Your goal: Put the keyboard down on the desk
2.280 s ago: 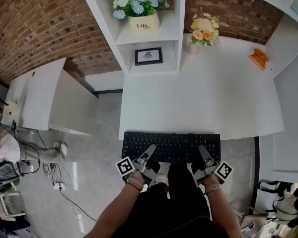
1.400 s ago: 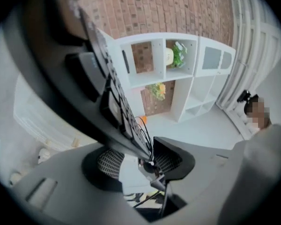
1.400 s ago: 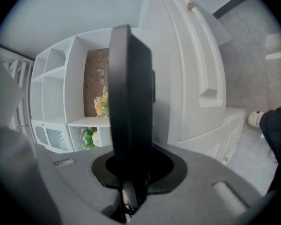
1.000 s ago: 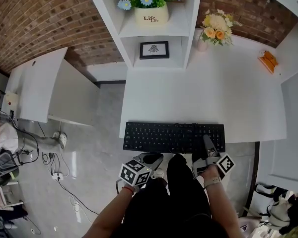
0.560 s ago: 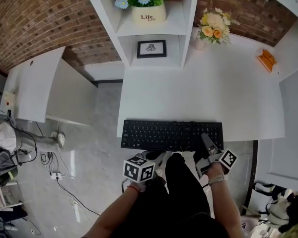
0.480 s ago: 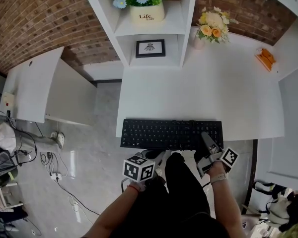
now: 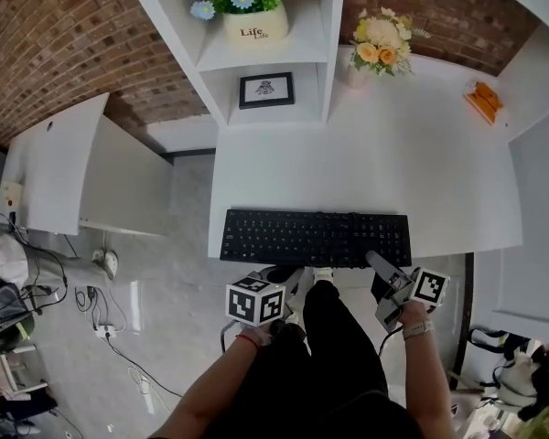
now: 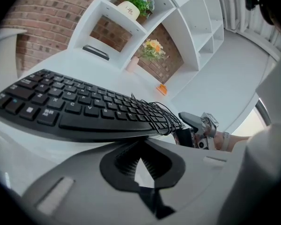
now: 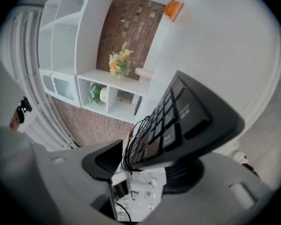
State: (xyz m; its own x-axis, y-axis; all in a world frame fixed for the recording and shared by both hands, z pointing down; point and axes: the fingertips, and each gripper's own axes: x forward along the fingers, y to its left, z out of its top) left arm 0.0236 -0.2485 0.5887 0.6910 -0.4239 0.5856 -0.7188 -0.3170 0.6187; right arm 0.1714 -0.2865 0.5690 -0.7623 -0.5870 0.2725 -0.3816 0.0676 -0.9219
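The black keyboard (image 7: 316,239) lies flat along the front edge of the white desk (image 7: 366,154), its black cable (image 8: 161,116) coiled on the keys at its right end. My left gripper (image 7: 288,279) is shut with nothing in it, just below and short of the keyboard's (image 8: 79,111) front edge. My right gripper (image 7: 377,265) is at the keyboard's front right corner. Its jaws have just been opening and stand wide, with the keyboard's end (image 9: 178,121) still between them and the pads off it.
A white shelf unit at the back holds a flower pot (image 7: 252,30) and a small picture frame (image 7: 265,90). A vase of yellow flowers (image 7: 377,39) and an orange object (image 7: 480,103) stand on the far desk. A lower white table (image 7: 55,167) is at left.
The left gripper let go of the keyboard and drew back toward the person. The right gripper's jaws opened off the keyboard's right end and it rolled. The keyboard now rests on the desk.
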